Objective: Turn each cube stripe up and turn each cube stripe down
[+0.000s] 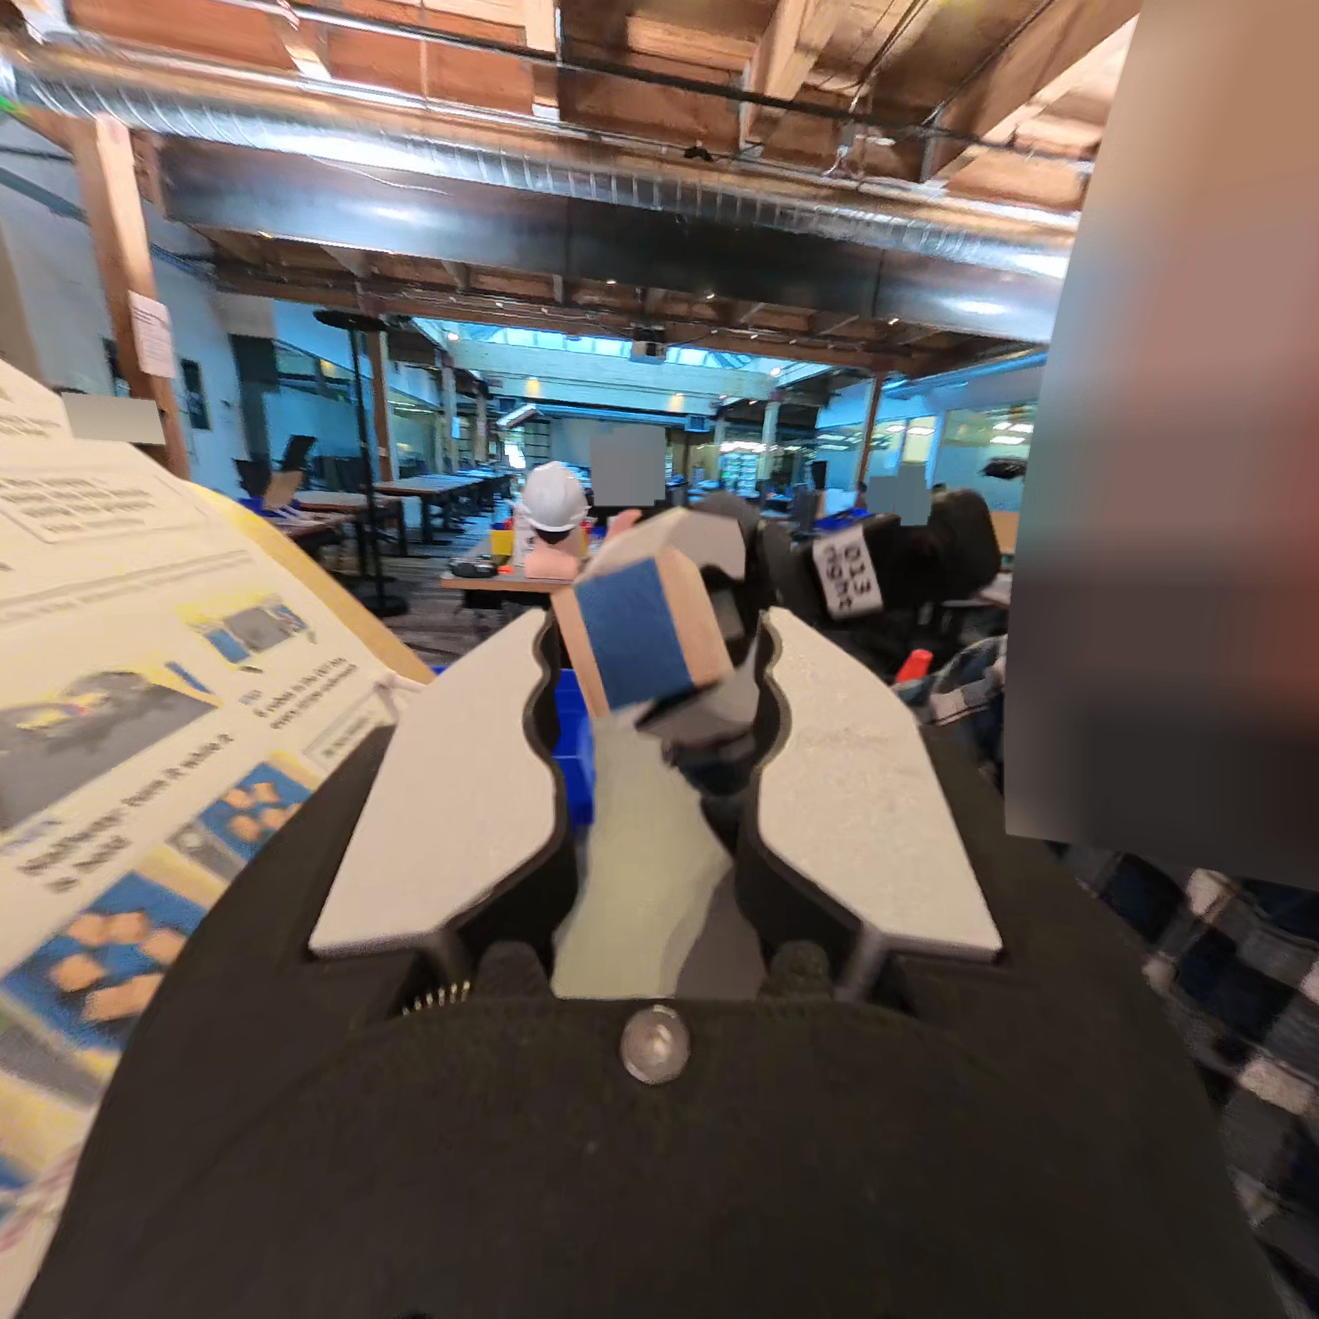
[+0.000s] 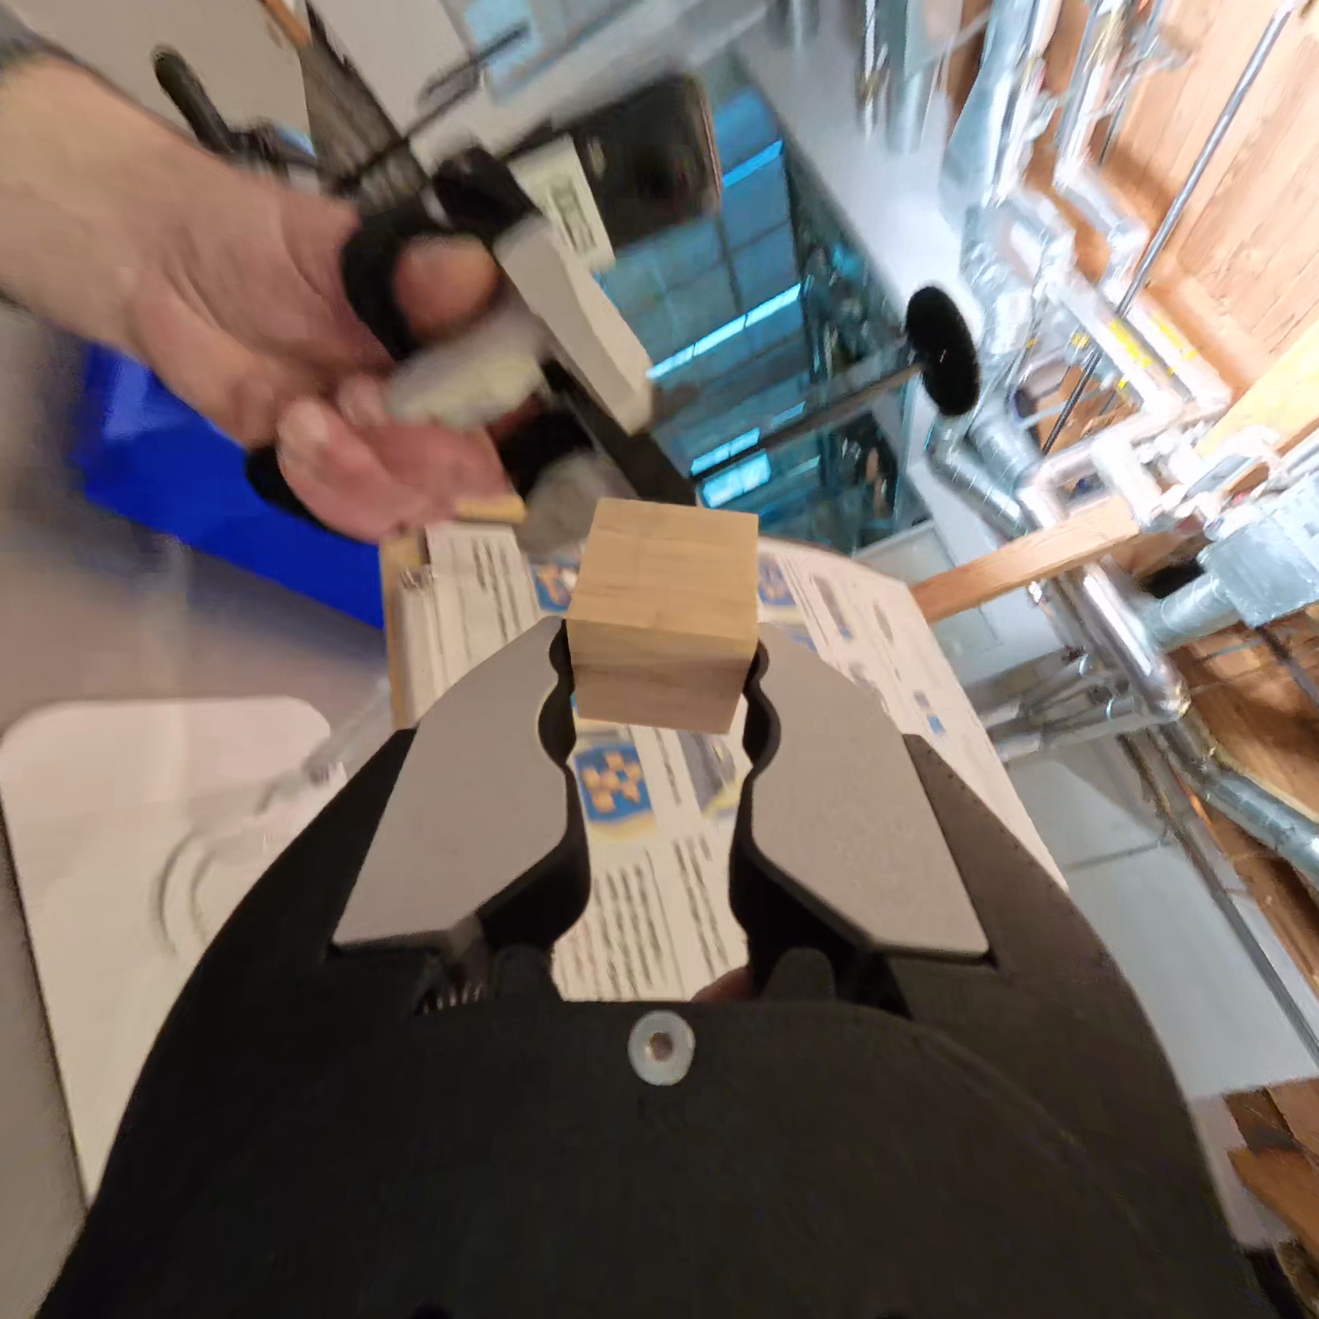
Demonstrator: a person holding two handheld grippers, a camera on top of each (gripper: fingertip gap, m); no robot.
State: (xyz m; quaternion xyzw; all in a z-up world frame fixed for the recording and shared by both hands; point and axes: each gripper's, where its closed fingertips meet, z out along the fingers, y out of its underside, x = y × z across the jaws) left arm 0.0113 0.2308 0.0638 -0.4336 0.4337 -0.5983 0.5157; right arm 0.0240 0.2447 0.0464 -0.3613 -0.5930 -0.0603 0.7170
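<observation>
The largest thing near the work is the printed instruction sheet (image 2: 714,842), clipped to a board that leans up beside the grippers; it carries blocks of text and small pictures of blue squares with tan cubes on them, presumably set there as a reference for the stripe task (the wording is left aside here). Behind it a blue bin (image 2: 178,485) sits low on the left of the right wrist view, and a white plate-like surface (image 2: 143,821) lies nearer the camera.

The right gripper (image 2: 660,671) is raised off the table and closed on a plain wooden cube (image 2: 664,614), one fingertip against each side face. From its own camera only bare wood shows. From the left wrist view the same cube (image 1: 642,628) shows its blue stripe, facing the left camera and tilted, which suggests it is lifted mid-turn so the stripe can be brought to the wanted side.

The left gripper (image 1: 649,642) has its jaws parted and nothing between them; the cube is farther off, beyond its tips. A hand (image 2: 235,321) grips its handle.

A white label with black characters (image 1: 846,578) is stuck on the right gripper's body.
</observation>
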